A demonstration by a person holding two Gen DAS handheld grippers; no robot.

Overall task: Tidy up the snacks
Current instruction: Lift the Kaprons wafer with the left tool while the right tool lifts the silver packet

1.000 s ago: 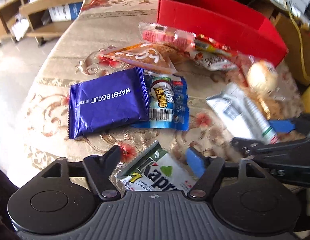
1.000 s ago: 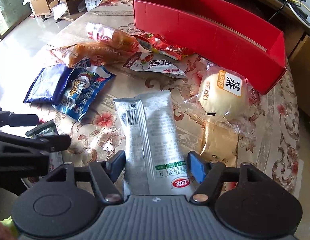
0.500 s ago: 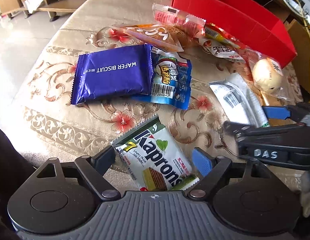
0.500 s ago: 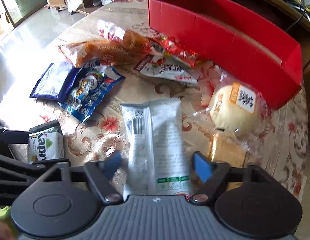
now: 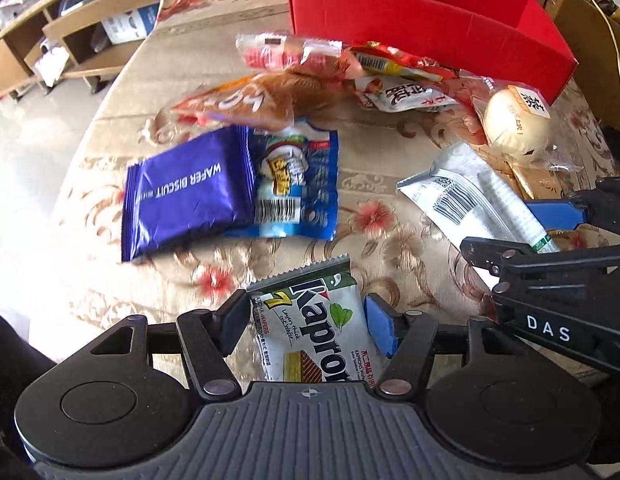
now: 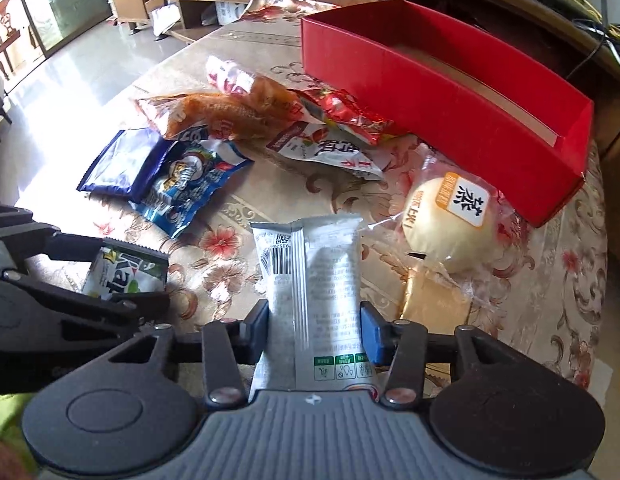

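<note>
Two grips | left gripper closing on Kaprons wafer pack | right gripper closing on white packet

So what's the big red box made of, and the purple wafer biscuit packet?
The red box looks like cardboard with a matte red coating: its walls are thin and flat with straight fold creases, and a plain brown floor shows inside. The purple wafer biscuit packet seems to be thin plastic or foil film, glossy, with zigzag crimped ends and soft wrinkles that catch the light.
</note>
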